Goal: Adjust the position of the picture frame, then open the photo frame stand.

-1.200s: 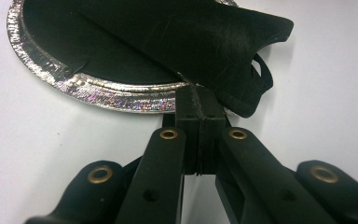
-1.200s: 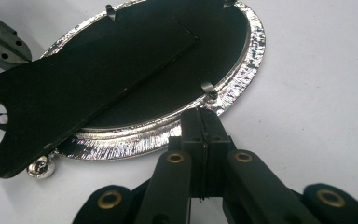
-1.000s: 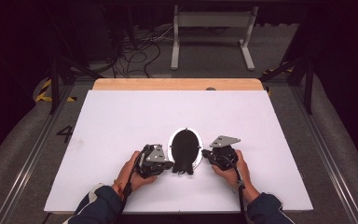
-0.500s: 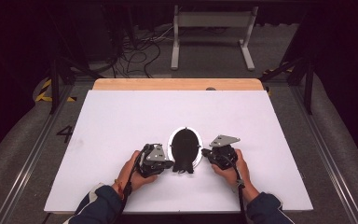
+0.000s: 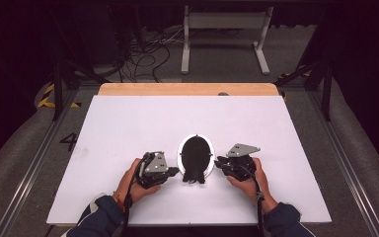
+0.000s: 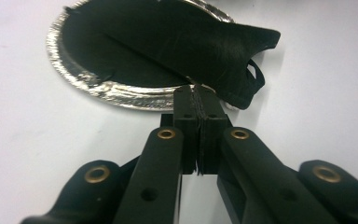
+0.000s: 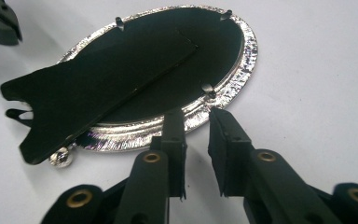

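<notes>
Oval silver frame [image 5: 196, 154] lies back-up on the white desk [image 5: 128, 123], near the desk's front edge, roughly centred. Black backing board [image 7: 121, 70] fills the frame; black stand flap [image 6: 205, 42] lies tilted across it and overhangs the frame's near rim, a small loop at its tip. Small metal tabs sit along the frame rim in the right gripper view.

Left tool [image 5: 171, 171] sits just left of the frame, tip at the frame's near-left rim. Left gripper view: jaws practically clenched, pads together, nothing between them, tips just short of the silver rim under the flap.

Right tool [image 5: 219, 163] sits just right of the frame. Jaws have just been opening; right gripper view shows a narrow gap, nothing in it, tips just beside the rim, not gripping it.

A hand [image 5: 133, 180] holds each tool; sleeves come in from the desk's front edge.

Room: bare white surface beyond the frame and to both sides. Wooden strip [image 5: 187, 89] runs along the desk's far edge.
</notes>
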